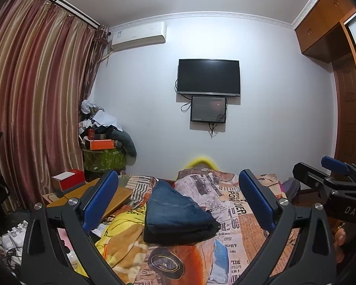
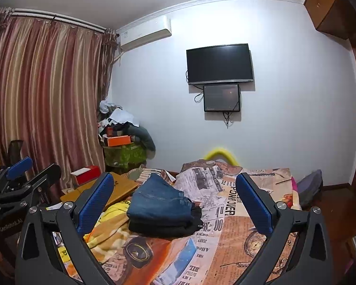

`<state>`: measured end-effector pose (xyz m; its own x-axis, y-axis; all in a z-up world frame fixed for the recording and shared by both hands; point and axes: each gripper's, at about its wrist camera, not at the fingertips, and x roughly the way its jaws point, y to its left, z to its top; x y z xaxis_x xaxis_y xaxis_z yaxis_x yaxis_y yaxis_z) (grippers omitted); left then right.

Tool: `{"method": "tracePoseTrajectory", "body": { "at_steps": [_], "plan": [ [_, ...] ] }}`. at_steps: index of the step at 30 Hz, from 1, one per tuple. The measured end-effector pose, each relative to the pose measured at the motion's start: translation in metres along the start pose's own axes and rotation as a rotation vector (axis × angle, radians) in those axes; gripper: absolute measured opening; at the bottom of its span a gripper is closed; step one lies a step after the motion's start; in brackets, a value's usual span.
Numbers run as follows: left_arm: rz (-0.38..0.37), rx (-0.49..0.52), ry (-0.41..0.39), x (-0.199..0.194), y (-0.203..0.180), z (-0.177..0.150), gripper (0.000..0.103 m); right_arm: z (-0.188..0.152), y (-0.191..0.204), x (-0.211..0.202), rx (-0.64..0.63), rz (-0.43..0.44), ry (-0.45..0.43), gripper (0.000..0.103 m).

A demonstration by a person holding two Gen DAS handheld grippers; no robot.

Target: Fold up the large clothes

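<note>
At left of centre in both views the left gripper (image 1: pixel 178 197) and right gripper (image 2: pixel 174 200) are hanging spread wide, pinching nothing. Between their pads, mid-frame, the folded jeans (image 1: pixel 178 211) are lying on a dark garment (image 1: pixel 180 234) on the bed (image 1: pixel 246 228). This fold is looking finished, so the next move is probably calling for another garment.

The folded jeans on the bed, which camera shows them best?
The right wrist view: the folded jeans sit whole and sharp on a black garment, nothing covering them. The left wrist view shows the same stack about as large, seen more from its left side.
</note>
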<state>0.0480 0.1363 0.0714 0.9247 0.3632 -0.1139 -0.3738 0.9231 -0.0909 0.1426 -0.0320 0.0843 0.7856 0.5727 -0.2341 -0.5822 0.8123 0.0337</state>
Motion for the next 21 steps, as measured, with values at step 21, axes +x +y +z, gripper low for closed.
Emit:
{"method": "tracePoseTrajectory", "body": {
  "at_steps": [21],
  "plan": [
    [-0.007,-0.027,0.038,0.0065,0.0025,-0.0004,0.102,0.0009,0.0097,-0.004,-0.039,0.001,0.019,0.102]
  ]
}}
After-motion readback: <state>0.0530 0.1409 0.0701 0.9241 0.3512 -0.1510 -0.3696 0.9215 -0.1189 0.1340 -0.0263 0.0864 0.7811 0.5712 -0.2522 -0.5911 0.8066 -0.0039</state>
